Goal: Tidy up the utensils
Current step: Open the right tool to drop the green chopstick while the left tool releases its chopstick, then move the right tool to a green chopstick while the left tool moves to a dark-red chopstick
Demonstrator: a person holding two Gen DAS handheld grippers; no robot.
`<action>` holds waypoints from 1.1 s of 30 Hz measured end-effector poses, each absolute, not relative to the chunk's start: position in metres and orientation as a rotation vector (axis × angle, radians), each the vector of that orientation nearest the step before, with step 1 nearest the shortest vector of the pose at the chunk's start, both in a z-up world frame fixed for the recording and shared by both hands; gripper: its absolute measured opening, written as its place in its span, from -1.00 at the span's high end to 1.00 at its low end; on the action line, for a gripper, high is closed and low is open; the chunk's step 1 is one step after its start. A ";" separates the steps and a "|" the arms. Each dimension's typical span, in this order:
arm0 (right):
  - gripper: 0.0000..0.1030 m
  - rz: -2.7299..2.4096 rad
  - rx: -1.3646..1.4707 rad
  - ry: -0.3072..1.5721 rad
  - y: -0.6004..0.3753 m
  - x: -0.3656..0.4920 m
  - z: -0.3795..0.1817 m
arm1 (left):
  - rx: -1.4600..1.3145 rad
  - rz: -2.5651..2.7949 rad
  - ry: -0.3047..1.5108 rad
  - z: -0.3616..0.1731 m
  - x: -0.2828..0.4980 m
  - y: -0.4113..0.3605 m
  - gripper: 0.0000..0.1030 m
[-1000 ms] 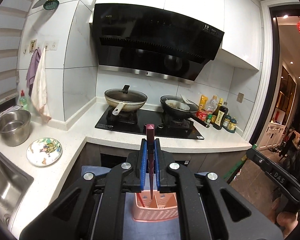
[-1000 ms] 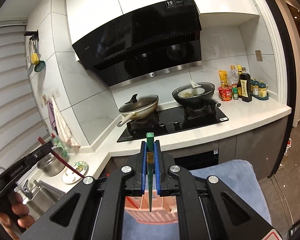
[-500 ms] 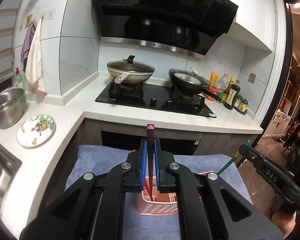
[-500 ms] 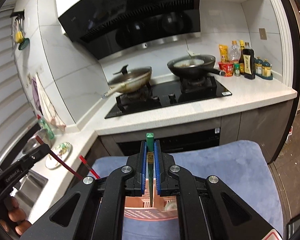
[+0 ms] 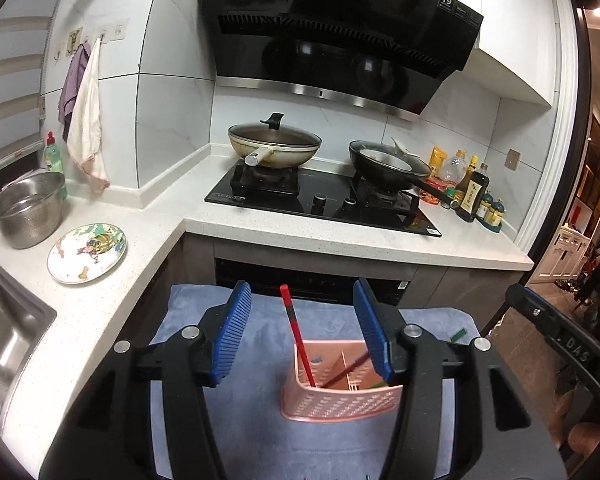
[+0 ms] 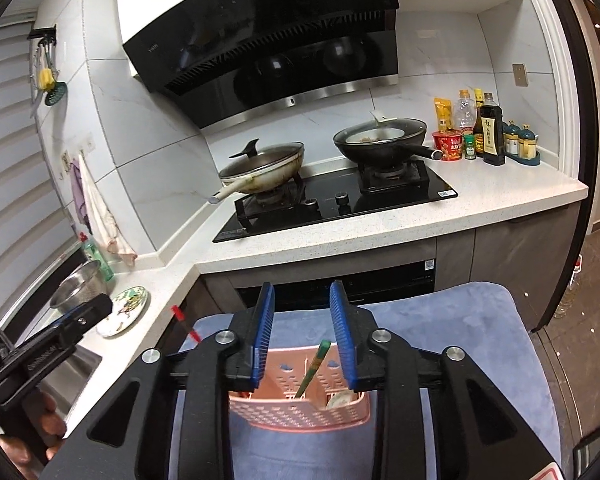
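A pink perforated utensil basket stands on a blue cloth. My left gripper hovers over it, its jaws opening. A red chopstick leans free between them, its lower end in the basket beside a darker chopstick. My right gripper is also over the basket, its jaws opening. A green chopstick stands loose between them, next to a white spoon. Neither pair of pads touches its chopstick.
A white L-shaped counter carries a black hob with a lidded wok and a black pan. Bottles stand at the right. A patterned plate, a steel bowl and a sink are at the left.
Both grippers sank toward the basket and opened. The left let go of the red chopstick, the right the green one; both now stand in the basket.
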State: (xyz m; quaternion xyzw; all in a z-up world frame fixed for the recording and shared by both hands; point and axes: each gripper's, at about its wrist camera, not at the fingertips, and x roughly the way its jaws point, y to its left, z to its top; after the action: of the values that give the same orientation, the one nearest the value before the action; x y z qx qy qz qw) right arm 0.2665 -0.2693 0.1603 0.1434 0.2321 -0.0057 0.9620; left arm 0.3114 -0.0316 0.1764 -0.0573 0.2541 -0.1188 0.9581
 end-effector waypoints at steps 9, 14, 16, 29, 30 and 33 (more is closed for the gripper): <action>0.37 0.000 0.218 0.474 -0.249 0.194 0.153 | -0.085 -0.230 0.543 0.162 0.264 -0.019 0.02; 0.36 -0.011 0.169 0.531 -0.236 0.157 0.130 | -0.079 -0.206 0.584 0.140 0.232 -0.009 0.02; 0.37 -0.011 0.156 0.553 -0.231 0.143 0.120 | -0.071 -0.204 0.597 0.131 0.219 -0.007 0.02; 0.36 -0.030 0.139 0.686 -0.212 0.074 0.059 | -0.037 -0.225 0.693 0.083 0.149 -0.002 0.02; 0.36 -0.033 0.135 0.693 -0.211 0.070 0.055 | -0.038 -0.230 0.706 0.076 0.143 -0.001 0.02; 0.36 -0.046 0.102 0.727 -0.202 0.057 0.036 | -0.027 -0.237 0.731 0.062 0.132 -0.001 0.02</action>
State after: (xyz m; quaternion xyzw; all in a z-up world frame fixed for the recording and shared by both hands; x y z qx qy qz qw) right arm 0.0569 -0.2024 0.0359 0.0498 0.3552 -0.0226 0.9332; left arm 0.1322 -0.0007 0.0619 -0.0133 0.3565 -0.1154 0.9270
